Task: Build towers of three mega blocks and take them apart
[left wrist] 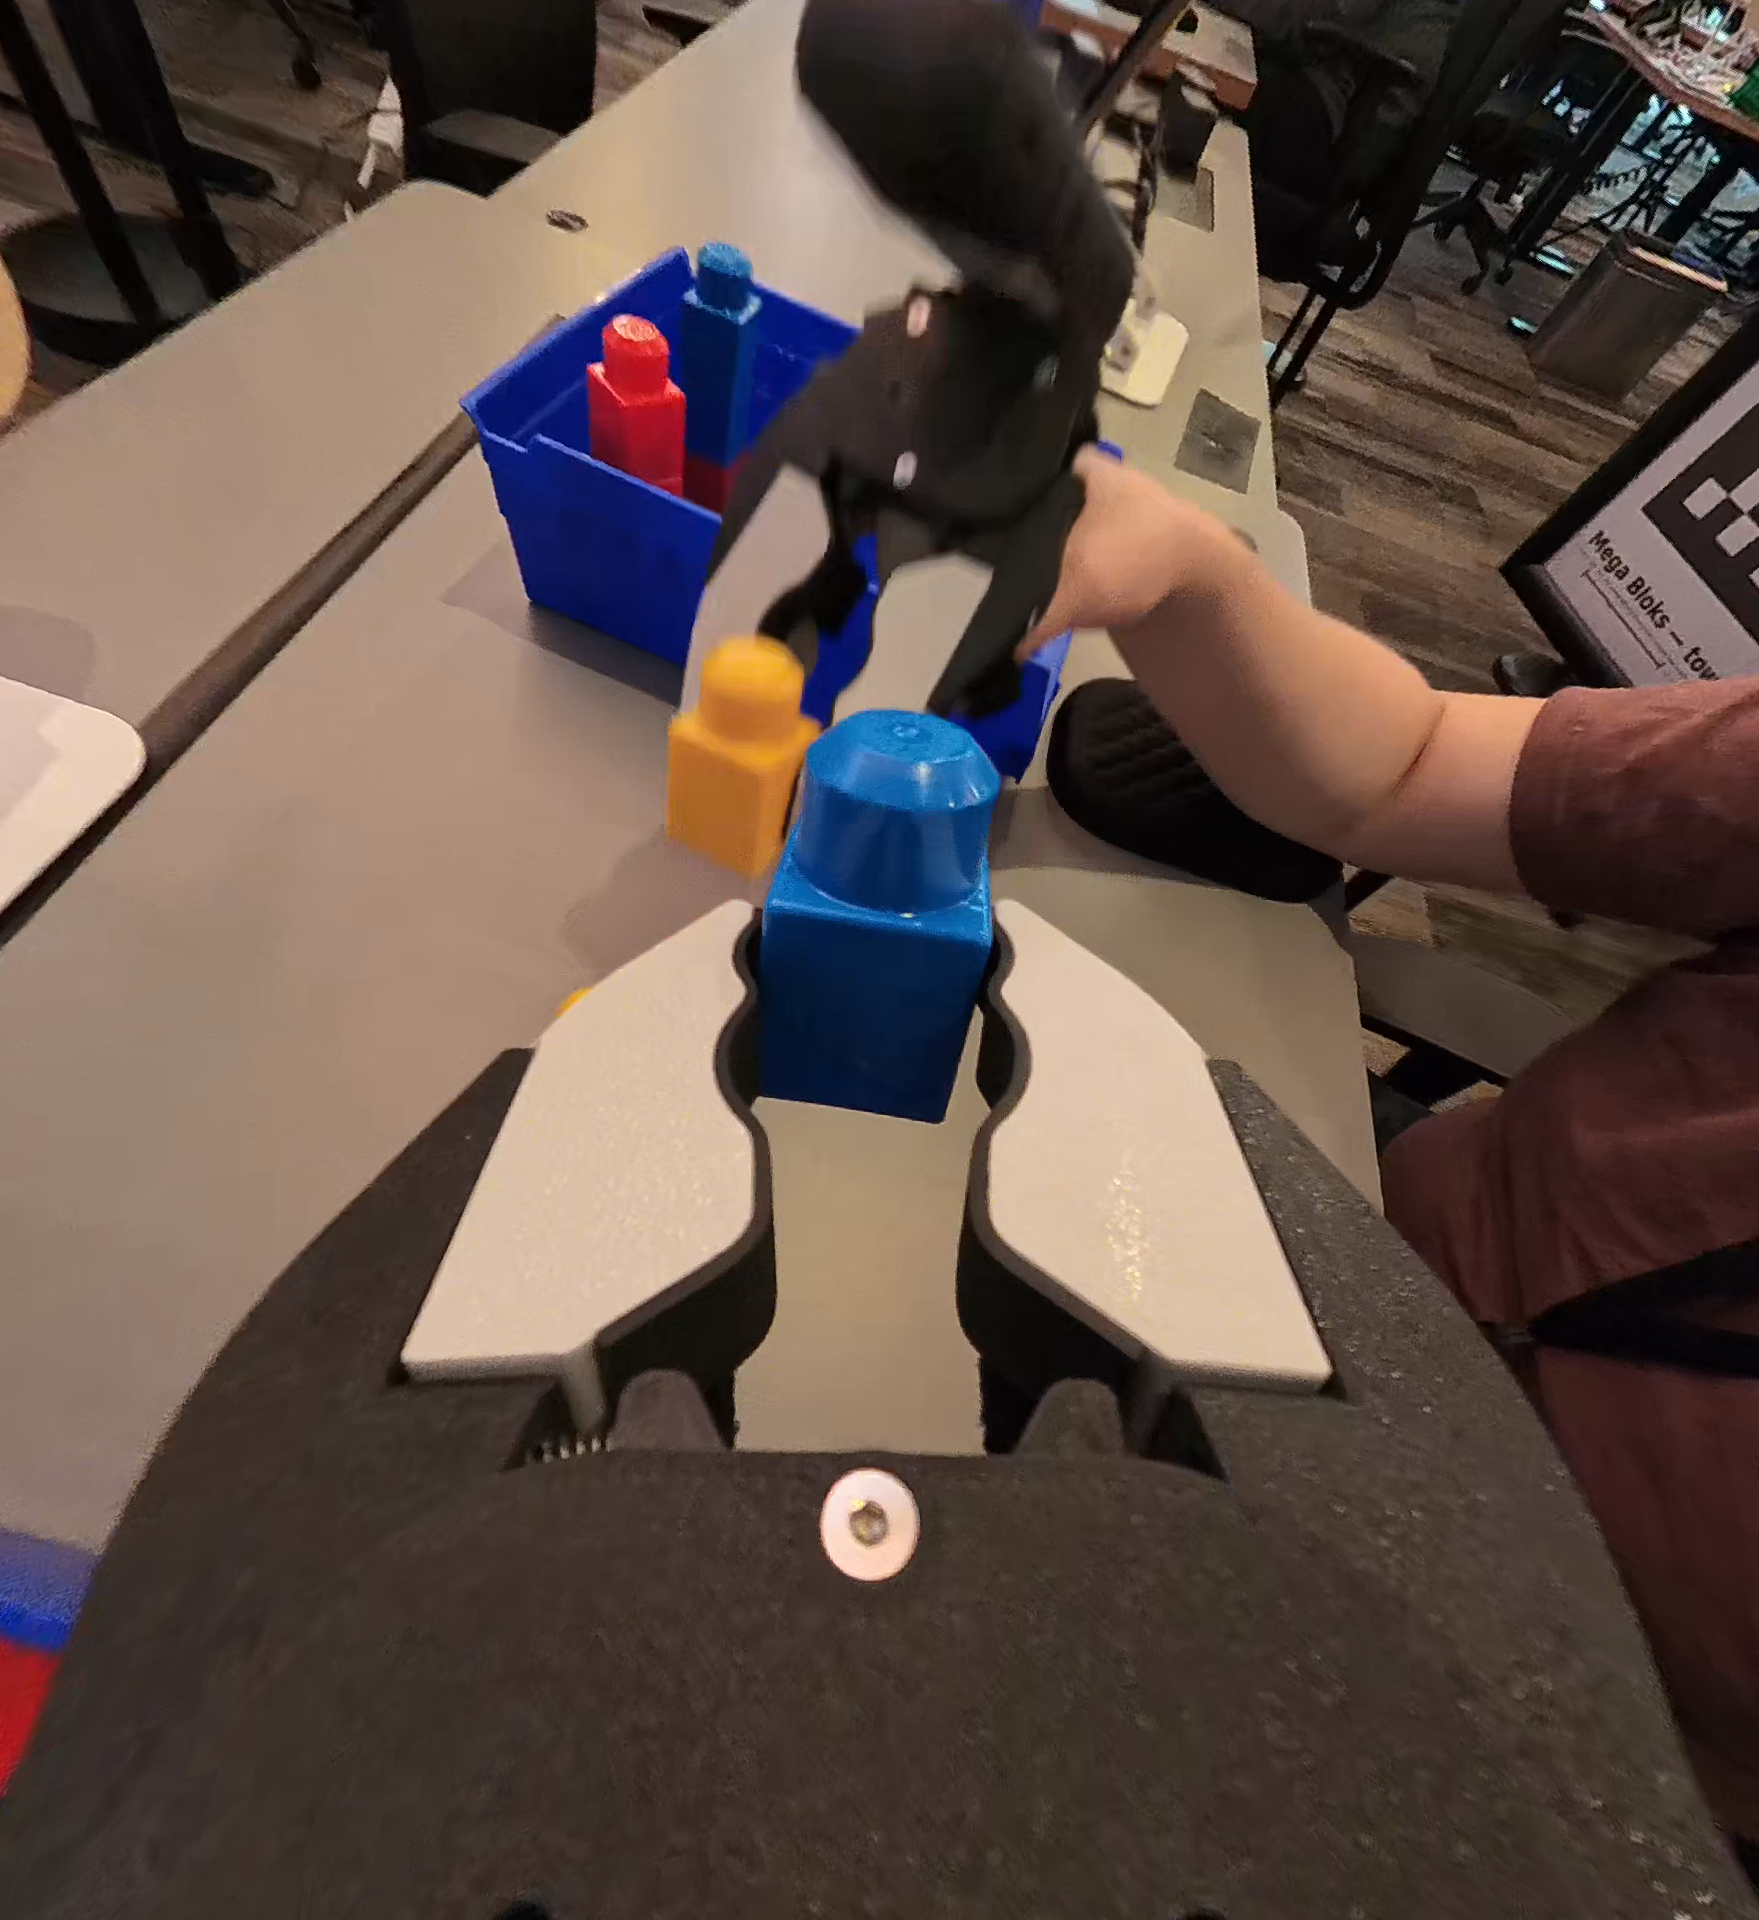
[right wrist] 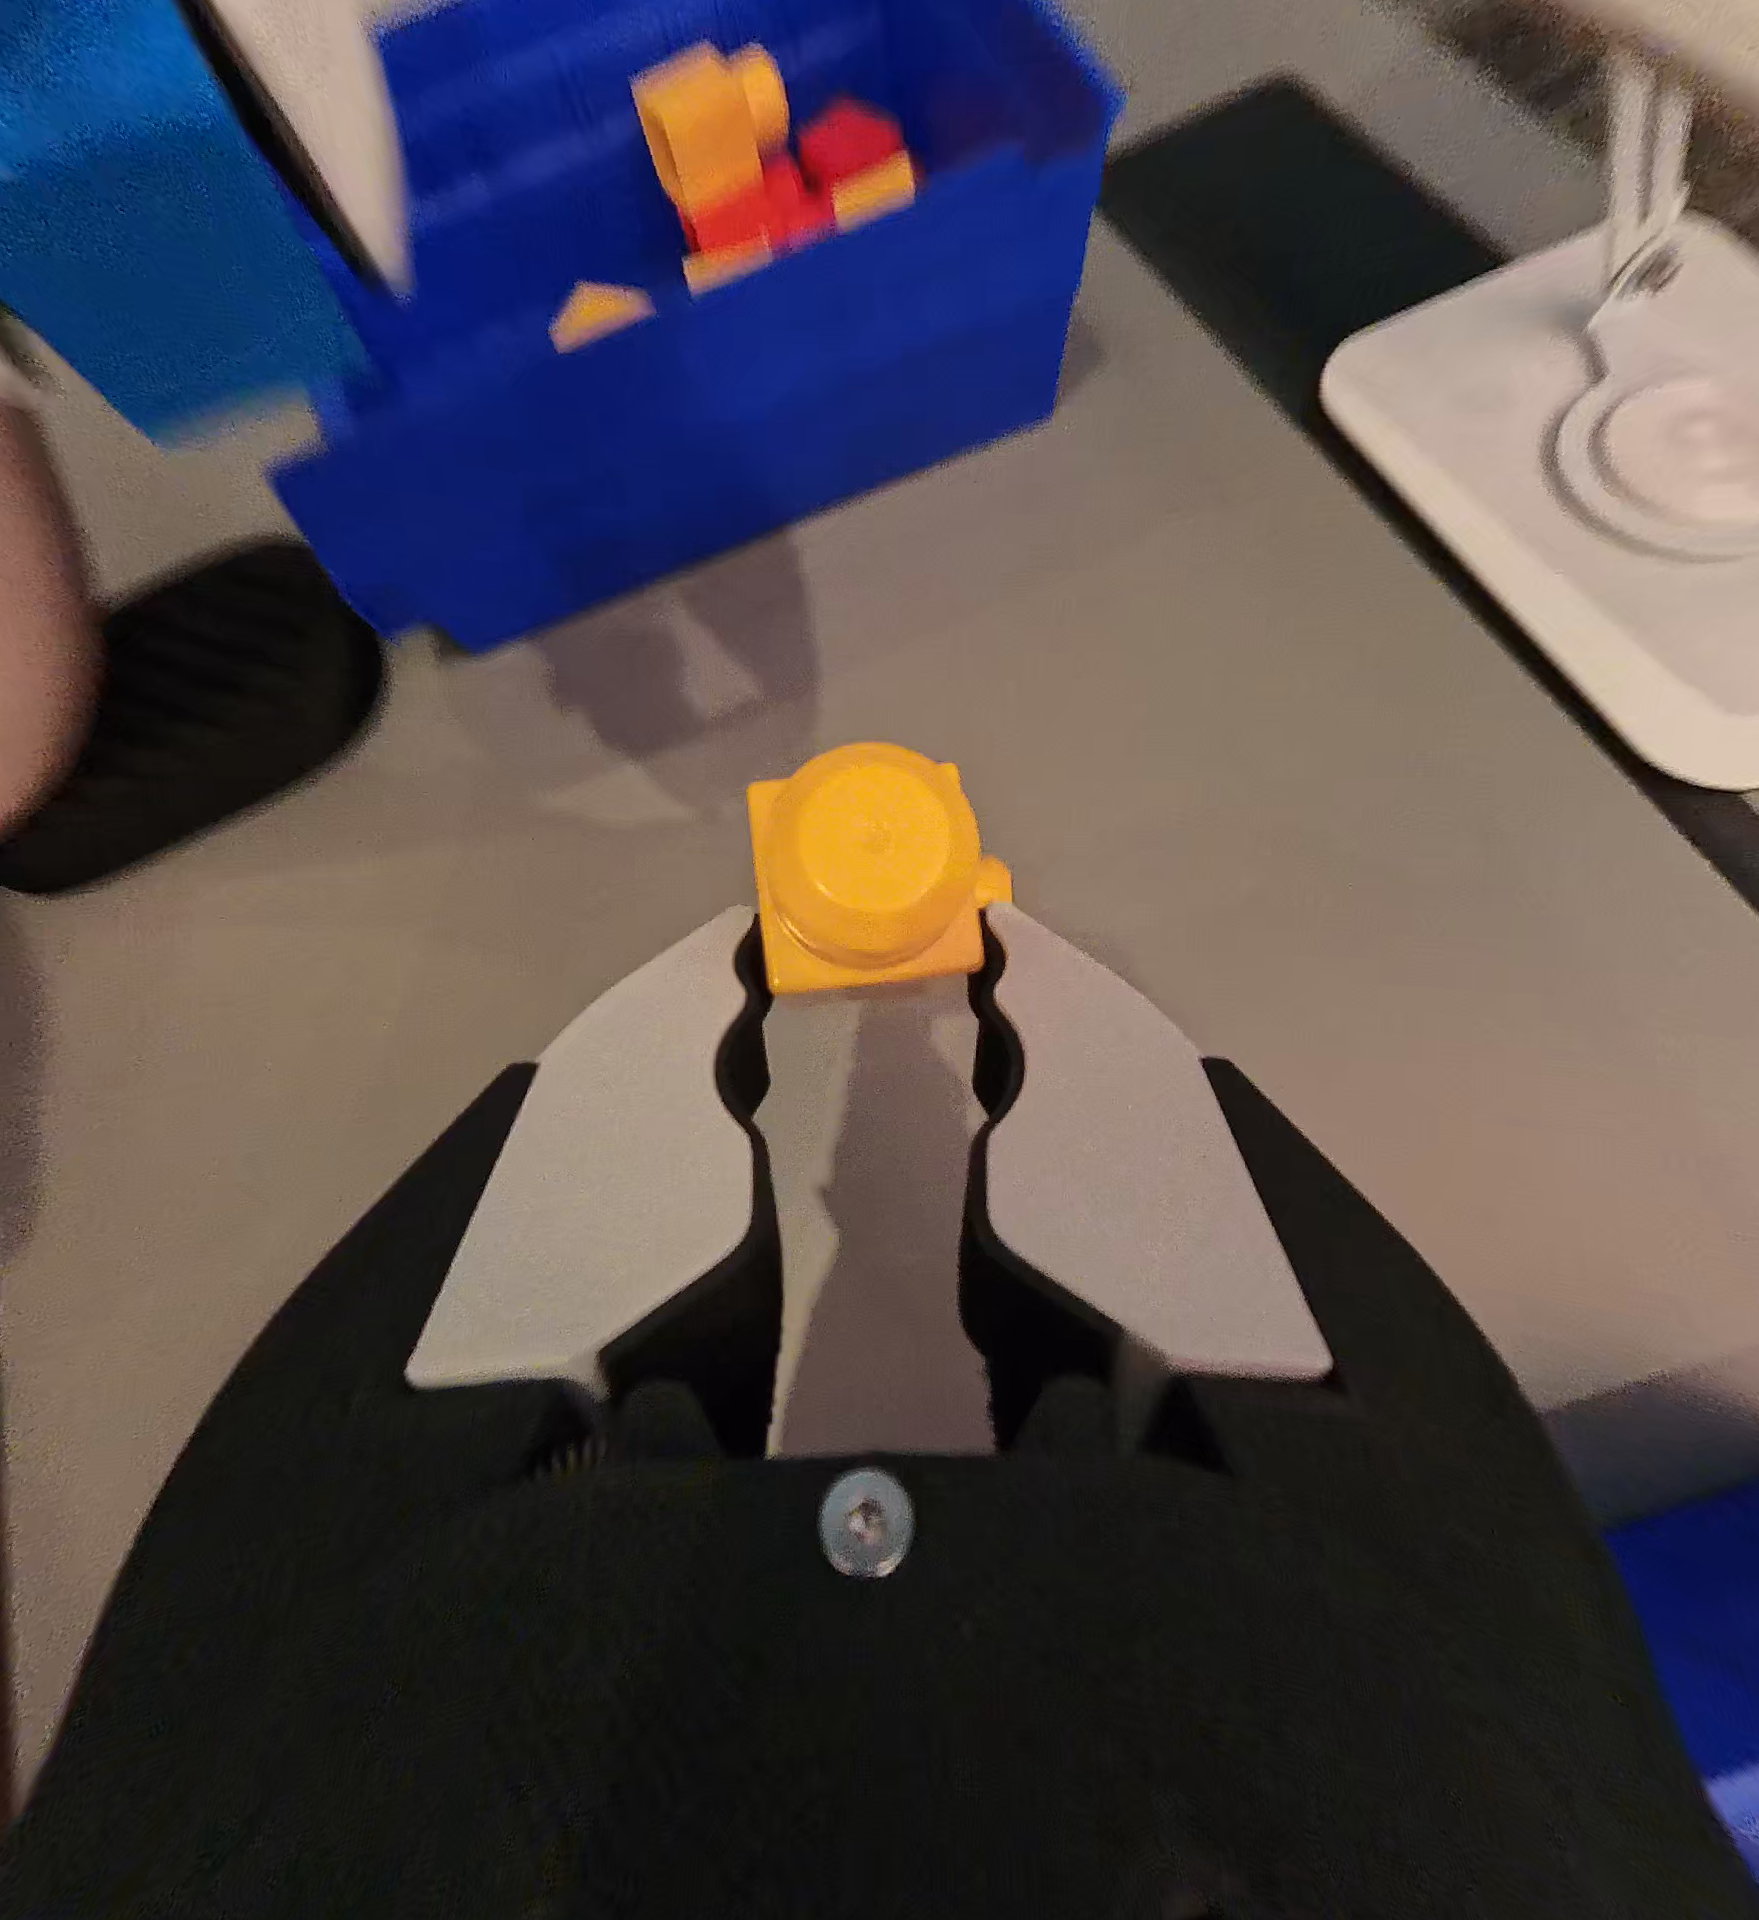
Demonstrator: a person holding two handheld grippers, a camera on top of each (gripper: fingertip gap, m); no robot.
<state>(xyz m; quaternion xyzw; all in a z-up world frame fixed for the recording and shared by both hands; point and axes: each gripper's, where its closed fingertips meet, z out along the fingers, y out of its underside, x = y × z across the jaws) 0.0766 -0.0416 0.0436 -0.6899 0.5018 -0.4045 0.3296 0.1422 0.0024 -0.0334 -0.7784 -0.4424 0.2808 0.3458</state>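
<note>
My left gripper (left wrist: 873,925) is shut on a blue block (left wrist: 885,810); both pads press its sides and its knob points up. The block also shows blurred at the top left of the right wrist view (right wrist: 116,208). My right gripper (right wrist: 870,920) points down at the grey table (right wrist: 1218,831), shut on a yellow block (right wrist: 870,852) seen from above, gripped at the fingertips. In the left wrist view the yellow block (left wrist: 740,769) is just beyond the blue one, with the right gripper (left wrist: 890,649) blurred behind it.
A blue bin (left wrist: 584,540) holds a red tower (left wrist: 636,405) and a blue-topped tower (left wrist: 719,332). Another blue bin (right wrist: 698,457) holds loose yellow and red blocks. A white stand base (right wrist: 1581,499), a black pad (left wrist: 1166,790) and a person's arm (left wrist: 1270,707) lie close by. The tips of one gripper are about 12 cm away from the tips of the other.
</note>
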